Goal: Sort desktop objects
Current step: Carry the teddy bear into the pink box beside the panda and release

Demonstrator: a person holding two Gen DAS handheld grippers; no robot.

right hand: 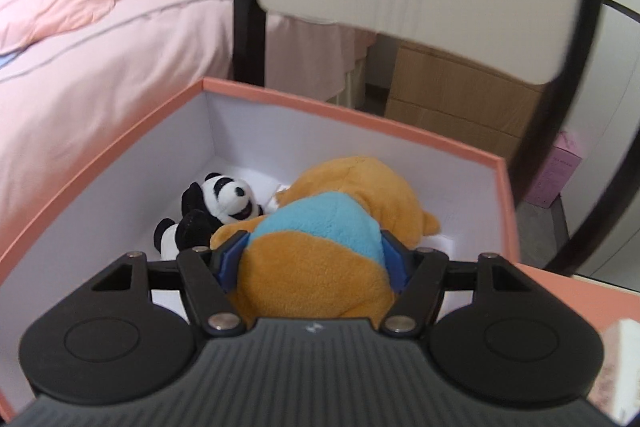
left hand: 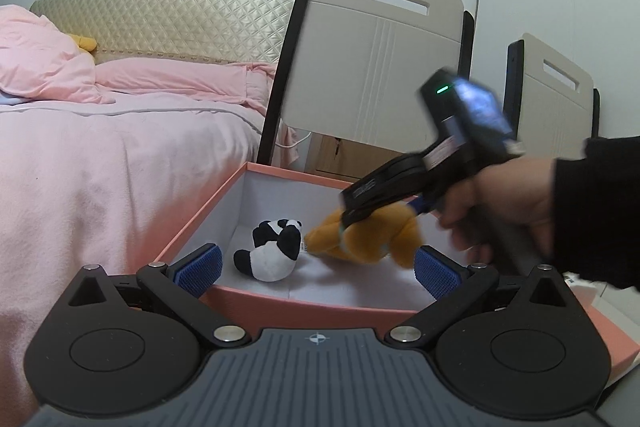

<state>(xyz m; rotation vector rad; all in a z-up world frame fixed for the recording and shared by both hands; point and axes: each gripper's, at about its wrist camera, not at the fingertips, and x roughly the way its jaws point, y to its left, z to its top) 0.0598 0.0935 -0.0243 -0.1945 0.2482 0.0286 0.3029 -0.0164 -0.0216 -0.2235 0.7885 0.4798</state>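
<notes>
The right gripper (right hand: 314,263) clamped an orange plush toy (right hand: 320,247) over a pink box (right hand: 352,115), where a panda toy (right hand: 224,205) lay. The left gripper (left hand: 316,269) hovered open and empty at the box's near rim.

Black-and-white panda (right hand: 218,205), orange toy (right hand: 320,267) with blue band, salmon box (right hand: 352,119), pink bedding (left hand: 100,155)

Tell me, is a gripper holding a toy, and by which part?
Yes. The right gripper squeezes the orange bear around its middle, at the blue band, over the box. The left gripper holds nothing.
</notes>
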